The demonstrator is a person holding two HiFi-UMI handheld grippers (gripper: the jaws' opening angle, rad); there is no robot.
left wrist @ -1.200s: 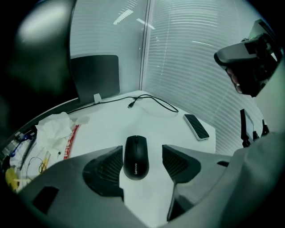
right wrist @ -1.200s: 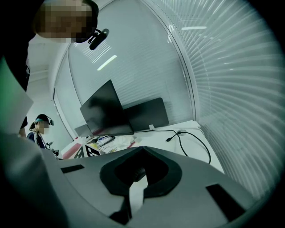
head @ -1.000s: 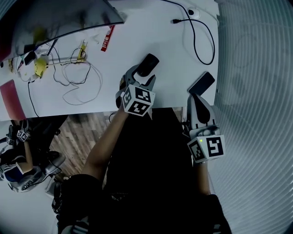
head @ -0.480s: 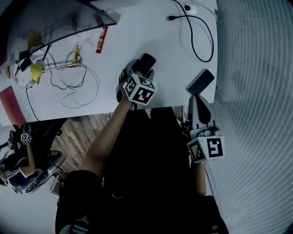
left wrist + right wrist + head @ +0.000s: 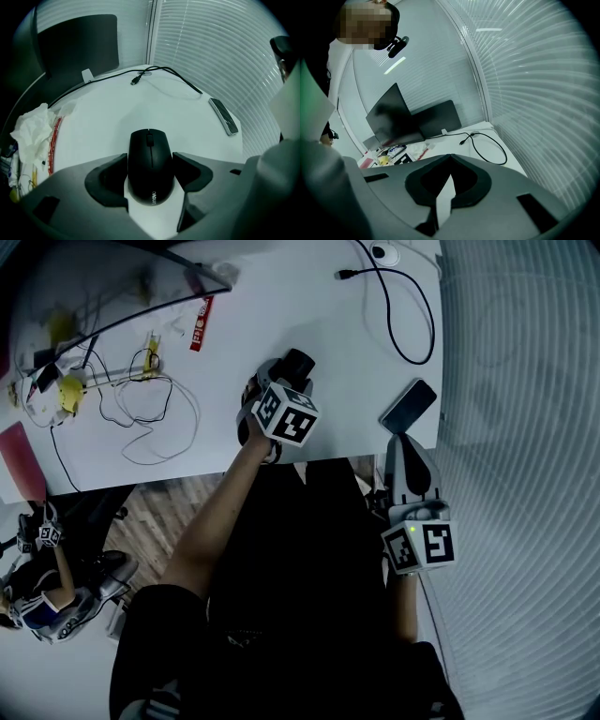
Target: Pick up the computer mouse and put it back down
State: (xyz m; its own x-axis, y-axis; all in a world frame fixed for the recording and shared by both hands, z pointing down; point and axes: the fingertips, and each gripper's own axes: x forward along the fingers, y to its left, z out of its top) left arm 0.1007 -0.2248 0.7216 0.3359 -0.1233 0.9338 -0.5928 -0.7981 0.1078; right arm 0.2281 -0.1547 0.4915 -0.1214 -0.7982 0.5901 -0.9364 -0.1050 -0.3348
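Note:
A black computer mouse (image 5: 298,362) (image 5: 150,164) lies flat on the white table (image 5: 281,306), near its front edge. My left gripper (image 5: 286,381) (image 5: 150,168) points steeply down over it. Its jaws stand wide, one on each side of the mouse's rear half. The dark pads (image 5: 108,180) sit right beside its flanks without squeezing it. My right gripper (image 5: 401,442) (image 5: 449,161) hovers at the table's front right corner. That gripper's jaws are closed tip to tip, with nothing between them.
A dark phone (image 5: 409,405) (image 5: 224,116) lies right of the mouse, just beyond the right gripper. A black cable (image 5: 403,324) loops at the back right. Tangled thin wires (image 5: 150,409), crumpled tissue (image 5: 30,126) and a monitor (image 5: 77,42) fill the left and back. Window blinds (image 5: 525,381) line the right.
My left gripper has come down over the mouse, so its marker cube now hides more of it. The right gripper has hardly shifted.

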